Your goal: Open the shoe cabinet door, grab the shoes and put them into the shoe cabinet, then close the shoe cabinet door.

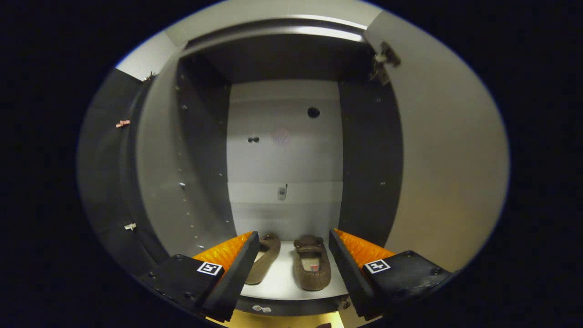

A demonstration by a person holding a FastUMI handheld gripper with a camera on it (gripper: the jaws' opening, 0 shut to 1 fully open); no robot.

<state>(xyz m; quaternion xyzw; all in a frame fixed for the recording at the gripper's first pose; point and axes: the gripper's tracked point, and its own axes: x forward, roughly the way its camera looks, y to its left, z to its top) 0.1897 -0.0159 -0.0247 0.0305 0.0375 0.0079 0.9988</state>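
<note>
I look straight into the open shoe cabinet point(284, 150), a tall grey compartment with a pale back panel. Two brown slippers lie side by side on its white bottom shelf point(284, 284), toes toward the back. The left slipper point(266, 262) is partly hidden behind my left finger; the right slipper point(313, 269) lies in full view. My gripper point(294, 241) is open, its fingers spread wide in front of the shelf, holding nothing. The slippers sit just beyond and between the fingers. The cabinet door point(448, 164) stands swung open at the right, its hinge point(385, 59) near the top.
The cabinet's dark side walls carry rows of small shelf-pin holes. The back panel has a round hole point(313, 112) and a small fitting point(282, 192). The left side panel point(157, 168) curves away outside the opening. A strip of light wooden floor point(282, 321) shows below the shelf edge.
</note>
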